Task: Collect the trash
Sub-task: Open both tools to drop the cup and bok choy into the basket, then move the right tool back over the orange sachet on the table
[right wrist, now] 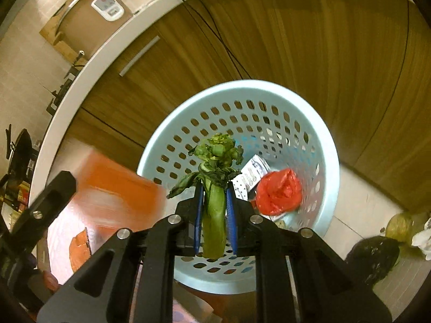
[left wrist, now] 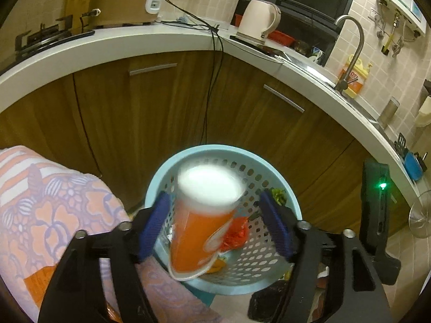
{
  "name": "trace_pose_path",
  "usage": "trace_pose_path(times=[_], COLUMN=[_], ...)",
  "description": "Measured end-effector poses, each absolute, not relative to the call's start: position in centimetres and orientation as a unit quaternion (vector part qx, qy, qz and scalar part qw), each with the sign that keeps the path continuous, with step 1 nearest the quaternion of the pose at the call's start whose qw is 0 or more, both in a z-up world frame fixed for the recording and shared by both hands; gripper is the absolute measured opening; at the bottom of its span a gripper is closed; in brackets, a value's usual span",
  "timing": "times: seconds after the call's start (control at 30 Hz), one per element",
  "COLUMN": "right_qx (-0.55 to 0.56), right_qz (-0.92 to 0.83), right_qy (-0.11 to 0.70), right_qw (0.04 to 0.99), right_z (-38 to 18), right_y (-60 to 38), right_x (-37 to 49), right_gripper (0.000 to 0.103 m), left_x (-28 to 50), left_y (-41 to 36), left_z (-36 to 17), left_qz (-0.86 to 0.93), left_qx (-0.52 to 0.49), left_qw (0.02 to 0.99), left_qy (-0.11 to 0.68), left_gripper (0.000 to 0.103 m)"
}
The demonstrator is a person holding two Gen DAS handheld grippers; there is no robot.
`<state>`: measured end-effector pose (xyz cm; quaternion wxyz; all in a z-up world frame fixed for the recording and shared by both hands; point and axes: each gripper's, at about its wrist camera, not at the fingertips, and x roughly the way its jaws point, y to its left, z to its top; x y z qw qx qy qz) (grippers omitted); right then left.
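Observation:
A light blue perforated basket stands on the floor by the wooden cabinets; it also shows in the right wrist view. My left gripper is open above it. A blurred orange paper cup hangs between its blue fingers, touching neither clearly. My right gripper is shut on a wilted green vegetable stalk over the basket. A red plastic bag and a printed wrapper lie inside the basket. The orange cup shows blurred at the left of the right wrist view.
A patterned orange cloth lies at the left. A dark bag and yellow-green trash sit on the floor at the right. The white counter carries a kettle, a tap and cables hanging down.

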<state>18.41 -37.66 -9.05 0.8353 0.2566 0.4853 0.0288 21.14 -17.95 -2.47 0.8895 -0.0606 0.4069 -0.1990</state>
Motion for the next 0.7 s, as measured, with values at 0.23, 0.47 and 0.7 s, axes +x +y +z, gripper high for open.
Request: trace_pose_path(times=[0.23,0.47,0.7], right_qx=[0.261,0.249,0.222], right_qz=[0.023,0.052,0.080], right_qy=[0.473,0.460,0.449], right_qw=[0.841,0.851,0.862], right_z=[-8.4,-6.7,-4.7], right_y=[-38.0,-36.6,-34.1], right_x=[18.0,17.6,17.0], right_gripper=[0.048,0.048,0.048], left_x=[20.6,19.5,17.7], left_y=[-17.8,-17.0,-15.2], left_z=[-2.4,-1.2,0.5], left_qz=[-0.202,-0.202,-0.195], left_qx=[-0.058,-0.060,-0.065], left_qw=[0.890,0.897,0.907], left_qy=[0.405,0.388,0.367], left_gripper=[0.075,0.075,0.075])
